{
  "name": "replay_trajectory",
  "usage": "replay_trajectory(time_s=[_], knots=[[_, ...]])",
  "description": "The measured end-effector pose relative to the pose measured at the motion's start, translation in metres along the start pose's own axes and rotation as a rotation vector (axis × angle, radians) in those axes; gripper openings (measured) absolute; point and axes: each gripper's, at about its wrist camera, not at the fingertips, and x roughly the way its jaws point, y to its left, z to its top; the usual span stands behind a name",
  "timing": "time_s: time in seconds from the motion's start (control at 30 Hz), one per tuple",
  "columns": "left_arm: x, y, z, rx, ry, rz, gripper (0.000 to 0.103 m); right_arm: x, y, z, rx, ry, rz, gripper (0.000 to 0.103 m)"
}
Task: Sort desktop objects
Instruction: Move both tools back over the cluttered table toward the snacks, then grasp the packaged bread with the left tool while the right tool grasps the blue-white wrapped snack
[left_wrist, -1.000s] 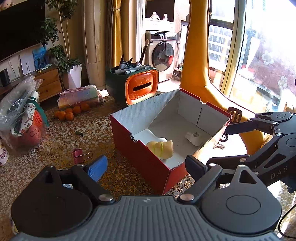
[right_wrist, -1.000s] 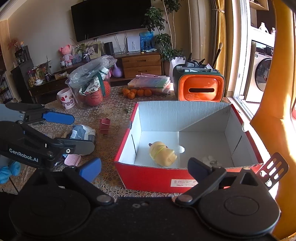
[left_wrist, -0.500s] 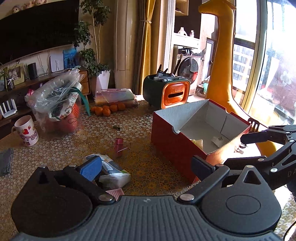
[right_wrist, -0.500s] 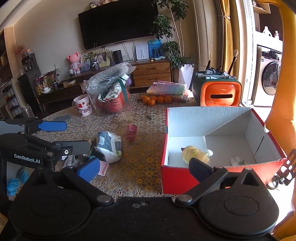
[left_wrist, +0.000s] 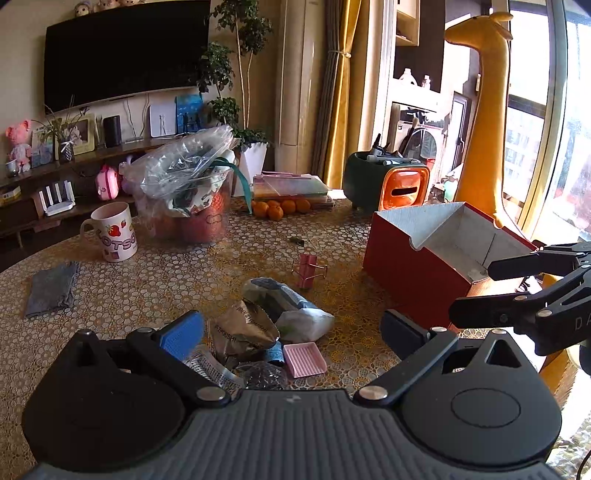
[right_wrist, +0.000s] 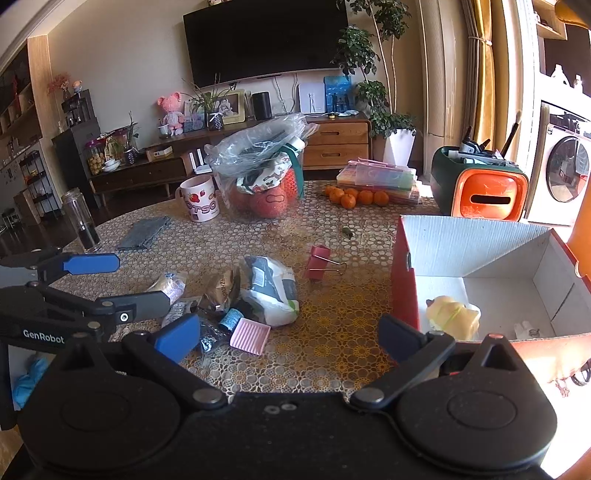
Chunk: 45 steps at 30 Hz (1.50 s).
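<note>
The fingers of the left gripper (left_wrist: 291, 330) are spread as wide as they go, and nothing is held between them; they are poised above a heap of small things on the counter (left_wrist: 166, 266). Within that heap a pink ridged tray (left_wrist: 304, 359) is seen just beside a crumpled foil packet (left_wrist: 243, 328), with a white plastic pouch (left_wrist: 295, 314) touching the packet on its far side. The fingers of the right gripper (right_wrist: 288, 334) are likewise held wide apart and empty, above bare counter between the heap and a red cardboard box (right_wrist: 404, 284). Beyond the heap a pink binder clip (right_wrist: 319, 262) lies alone. The box stands open at the right of the counter, and inside it a pale yellow toy (right_wrist: 452, 321) rests on the white floor near the front wall, with a small white object (right_wrist: 524, 328) apart from it. Further back a strawberry-printed mug (left_wrist: 114, 232) is set near a clear plastic bag (left_wrist: 184, 166) draped over a container. A grey cloth (left_wrist: 51, 288) lies flat at the left, and oranges (left_wrist: 280, 208) are grouped near an orange-fronted organiser (left_wrist: 402, 188).
</note>
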Motion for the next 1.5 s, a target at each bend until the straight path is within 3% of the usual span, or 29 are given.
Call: replay_trajectory(time_s=[0.63,0.9,1.13,1.5], knots=[[0.032,0.075,-0.031,-0.068,0.053,0.143,0.103,0.067,0.027,0.010,0.001,0.053,-0.006,0.102],[0.059,0.102,-0.036,-0.109,0.091,0.169,0.103,0.107,0.034,0.019,-0.035,0.067,-0.024,0.099],[0.079,0.117,-0.041,-0.087,0.113,0.203,0.103,0.142,0.032,0.023,-0.021,0.096,-0.041,0.097],[0.104,0.134,-0.047,-0.092,0.154,0.191,0.103,0.188,0.030,0.030,-0.001,0.134,-0.081,0.095]])
